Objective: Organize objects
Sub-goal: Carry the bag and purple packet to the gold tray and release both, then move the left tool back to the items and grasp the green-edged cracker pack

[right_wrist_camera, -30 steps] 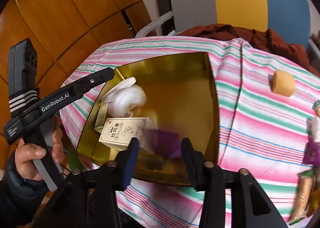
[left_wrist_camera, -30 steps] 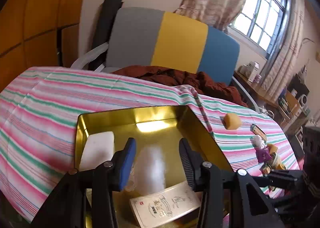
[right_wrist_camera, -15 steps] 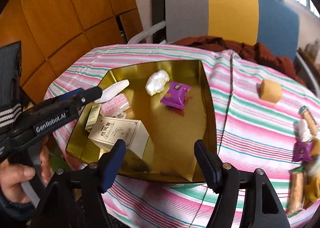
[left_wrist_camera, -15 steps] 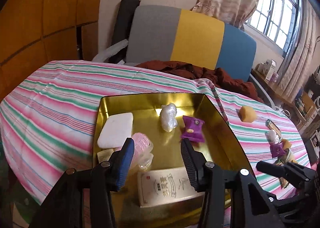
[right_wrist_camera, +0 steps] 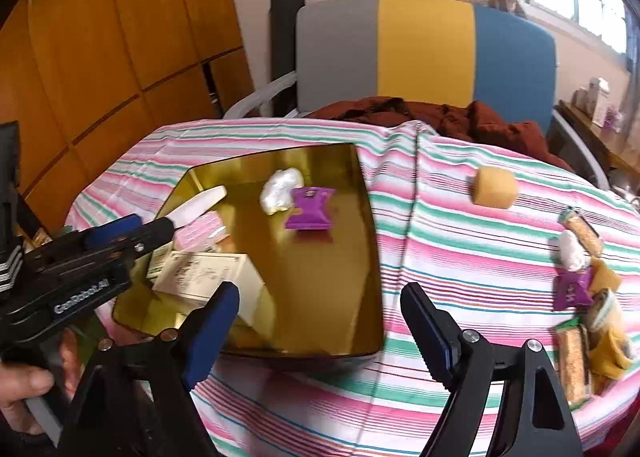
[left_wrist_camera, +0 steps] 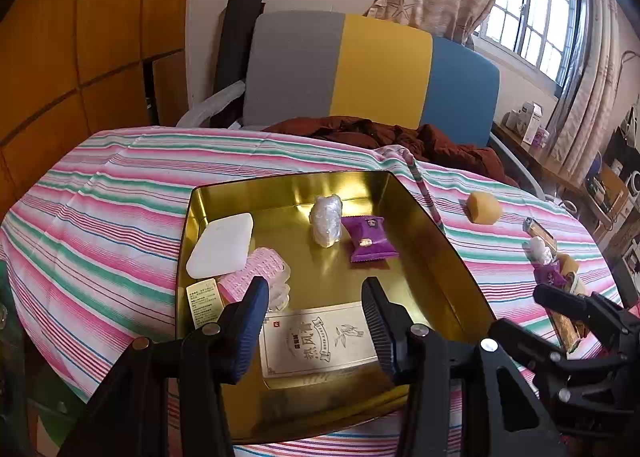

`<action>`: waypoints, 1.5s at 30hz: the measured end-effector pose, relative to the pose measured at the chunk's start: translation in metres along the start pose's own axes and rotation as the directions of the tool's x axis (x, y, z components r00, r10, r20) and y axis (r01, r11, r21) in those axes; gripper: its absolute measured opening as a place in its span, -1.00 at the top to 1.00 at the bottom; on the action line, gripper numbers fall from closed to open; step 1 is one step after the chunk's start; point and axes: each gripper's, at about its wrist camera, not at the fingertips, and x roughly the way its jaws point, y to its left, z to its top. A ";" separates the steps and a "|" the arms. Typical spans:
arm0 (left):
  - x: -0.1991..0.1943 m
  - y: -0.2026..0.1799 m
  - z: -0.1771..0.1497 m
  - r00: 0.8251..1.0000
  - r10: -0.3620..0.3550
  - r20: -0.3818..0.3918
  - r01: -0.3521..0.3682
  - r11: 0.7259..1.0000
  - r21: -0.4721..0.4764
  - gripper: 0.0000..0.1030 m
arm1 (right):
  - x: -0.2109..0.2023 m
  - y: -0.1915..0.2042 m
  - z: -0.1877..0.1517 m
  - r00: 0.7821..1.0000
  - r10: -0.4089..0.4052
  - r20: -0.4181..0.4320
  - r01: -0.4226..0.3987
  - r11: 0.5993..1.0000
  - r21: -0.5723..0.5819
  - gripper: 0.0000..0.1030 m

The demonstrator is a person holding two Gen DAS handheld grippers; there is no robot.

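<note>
A gold tin tray [left_wrist_camera: 440, 245] [right_wrist_camera: 372, 257] lies on the striped tablecloth. Inside it are a purple snack packet [left_wrist_camera: 370, 239] [right_wrist_camera: 310, 209], a white wrapped lump [left_wrist_camera: 327, 219] [right_wrist_camera: 280, 189], a white pad [left_wrist_camera: 222, 245], a pink piece [left_wrist_camera: 252, 275] and a cream box [left_wrist_camera: 320, 337] [right_wrist_camera: 208, 273]. My left gripper [left_wrist_camera: 314, 317] is open and empty over the tray's near edge, above the box. My right gripper [right_wrist_camera: 320, 321] is open wide and empty over the tray's near right corner.
Right of the tray a yellow cake [left_wrist_camera: 484, 207] [right_wrist_camera: 494, 187] sits alone. A cluster of wrapped snacks [right_wrist_camera: 580, 285] [left_wrist_camera: 550, 263] lies at the table's right edge. A tricolour chair [left_wrist_camera: 360, 73] with a brown garment stands behind. A hand [right_wrist_camera: 24, 385] holds the left tool.
The white lump and the purple packet have left the grippers and now lie in the tray. Both grippers drew back; the right one opened wider and shifted right.
</note>
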 end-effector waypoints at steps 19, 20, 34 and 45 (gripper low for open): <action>-0.007 -0.041 -0.007 0.989 -0.146 -0.017 0.147 0.983 0.108 0.05 | -0.014 -0.057 -0.010 0.995 -0.103 0.001 0.102 0.990 0.100 -0.79; -0.007 -0.045 -0.007 0.987 -0.160 -0.020 0.161 0.980 0.119 0.05 | -0.017 -0.068 -0.011 0.994 -0.113 0.002 0.112 0.986 0.124 -0.79; -0.008 -0.141 -0.011 0.932 -0.339 -0.125 0.361 0.882 0.303 0.05 | -0.086 -0.258 -0.033 0.909 -0.414 -0.051 0.389 0.796 0.464 -0.89; 0.036 -0.242 -0.032 0.846 -0.406 -0.345 0.519 0.776 0.359 0.05 | -0.100 -0.313 -0.069 0.960 -0.272 0.072 0.131 0.659 0.740 -0.99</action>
